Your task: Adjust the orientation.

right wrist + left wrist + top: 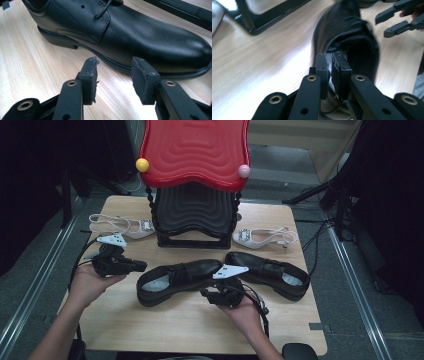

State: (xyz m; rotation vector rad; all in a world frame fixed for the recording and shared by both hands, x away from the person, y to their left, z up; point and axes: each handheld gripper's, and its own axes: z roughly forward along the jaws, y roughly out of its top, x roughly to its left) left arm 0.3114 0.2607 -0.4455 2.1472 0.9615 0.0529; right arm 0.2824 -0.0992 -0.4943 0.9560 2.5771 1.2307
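Two black leather lace-up shoes lie toe to toe across the wooden table [115, 320]. The left gripper [331, 65], jaws nearly closed with nothing visibly clamped, sits at the heel of the left shoe [177, 279], whose long axis runs from it toward the right gripper [113, 76]. That gripper, jaws moderately apart and empty, faces this shoe's smooth, rounded toe side; the right shoe [270, 272] lies beyond.

A black leather lace-up shoe [175, 279] is lying at the centre of the high view, sole down on the worktop, heel opening toward the lower left, toe pointing right and slightly up. Its glossy rounded toe is sitting just beside the second black shoe [270, 272], which is lying right of centre.
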